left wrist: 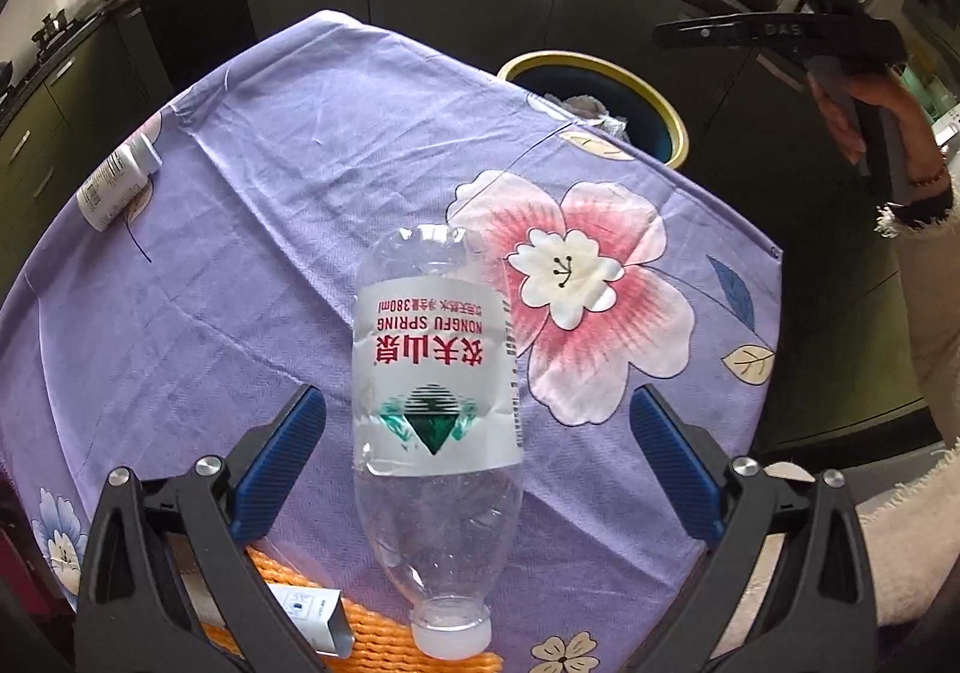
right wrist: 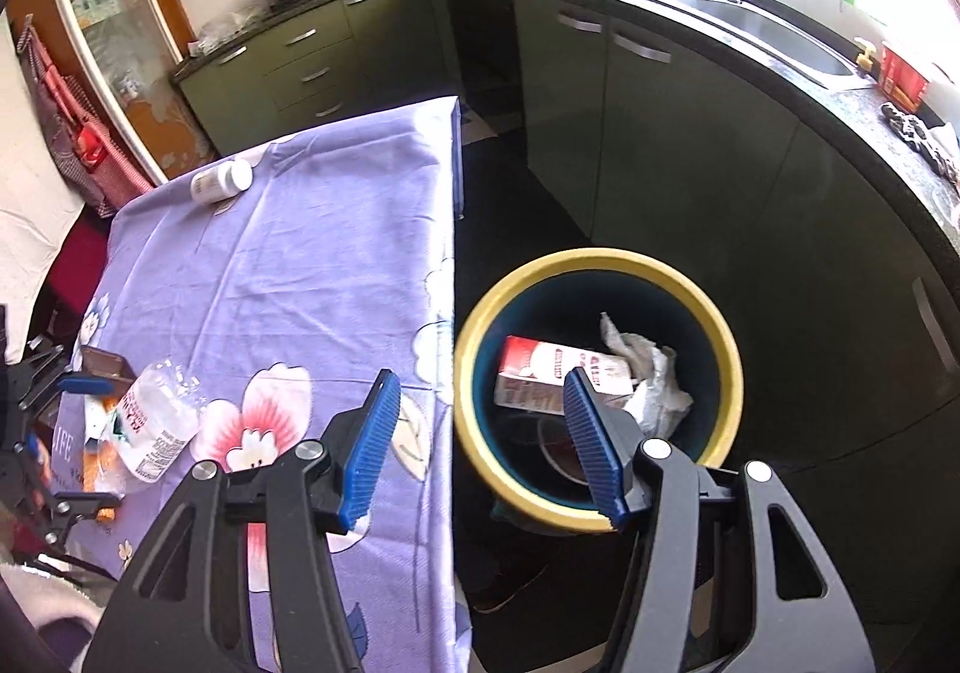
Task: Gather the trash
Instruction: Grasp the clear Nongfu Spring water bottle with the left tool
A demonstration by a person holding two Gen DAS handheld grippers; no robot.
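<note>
A crushed clear water bottle (left wrist: 435, 373) with a white and red label lies on the purple flowered tablecloth (left wrist: 252, 229), cap toward me. My left gripper (left wrist: 474, 427) is open, its blue pads (left wrist: 288, 445) on either side of the bottle's label and clear of it. My right gripper (right wrist: 480, 382) is open and holds nothing; it hangs over the near rim of the yellow-rimmed bin (right wrist: 600, 259) beside the table. In the bin lie a red and white carton (right wrist: 534, 373) and a crumpled tissue (right wrist: 651, 379). A white pill bottle (left wrist: 117, 181) lies at the table's far left.
An orange mesh mat (left wrist: 384, 637) and a small box (left wrist: 312, 613) lie under the left gripper near the table's front edge. Dark kitchen cabinets (right wrist: 600, 91) and a counter with a sink stand behind the bin. A hand (left wrist: 870, 115) holds the other gripper at upper right.
</note>
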